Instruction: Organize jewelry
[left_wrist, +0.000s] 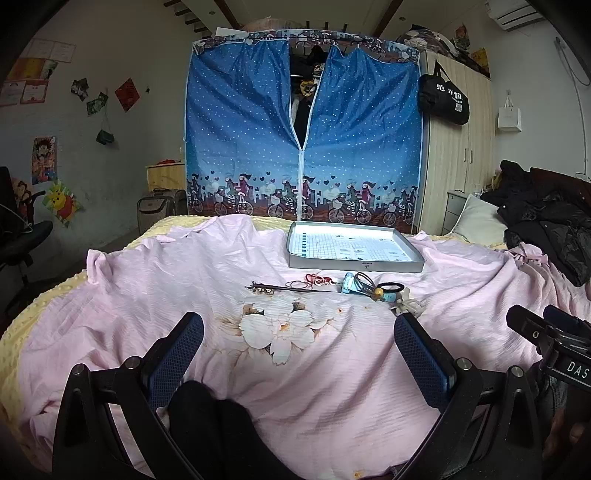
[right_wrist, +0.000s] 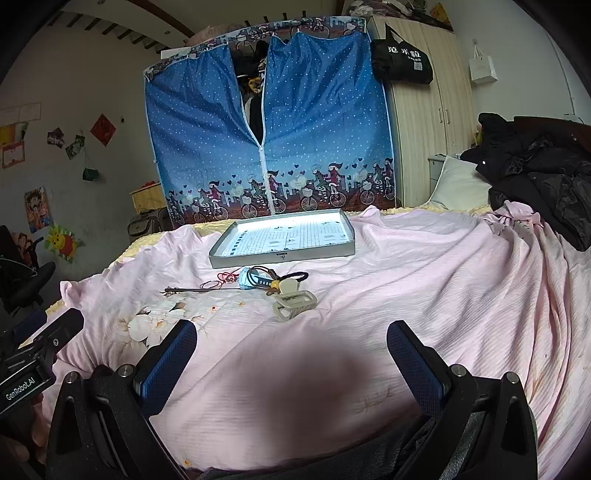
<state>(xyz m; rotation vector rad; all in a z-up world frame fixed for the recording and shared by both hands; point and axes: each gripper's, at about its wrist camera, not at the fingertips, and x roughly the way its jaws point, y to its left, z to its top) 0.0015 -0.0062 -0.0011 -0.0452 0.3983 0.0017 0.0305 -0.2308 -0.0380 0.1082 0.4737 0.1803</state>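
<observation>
Left wrist view: the left gripper (left_wrist: 298, 334) hangs low over a pink sheet (left_wrist: 147, 295) with its two blue-padded fingers (left_wrist: 177, 354) spread wide, nothing between them. Ahead of it, past a printed flower (left_wrist: 282, 330), a small cluster of jewelry lies on the sheet: a dark hair stick (left_wrist: 291, 288) lying crosswise, a red cord (left_wrist: 314, 280), a light blue clip (left_wrist: 352, 284), a black hair tie (left_wrist: 391, 286) and a white clip (left_wrist: 408, 305) nearest the right finger. Just behind the cluster sits a shallow grey tray (left_wrist: 354, 264) with a squared paper lining. Part of the right gripper (left_wrist: 546, 332) shows at the right edge. A blue dotted wardrobe (left_wrist: 251, 140) stands beyond the bed.

Right wrist view: the right gripper (right_wrist: 291, 343) also hovers over the pink sheet (right_wrist: 443, 277), fingers (right_wrist: 410, 354) wide apart and empty. The jewelry lies ahead and slightly left: the hair stick (right_wrist: 192, 291), the red cord (right_wrist: 221, 280), the blue clip (right_wrist: 247, 280), the black hair tie (right_wrist: 295, 275) and the white clip (right_wrist: 295, 304) closest to the camera. The tray (right_wrist: 280, 256) sits just behind them. Black coats (right_wrist: 535, 177) are piled at the right.
</observation>
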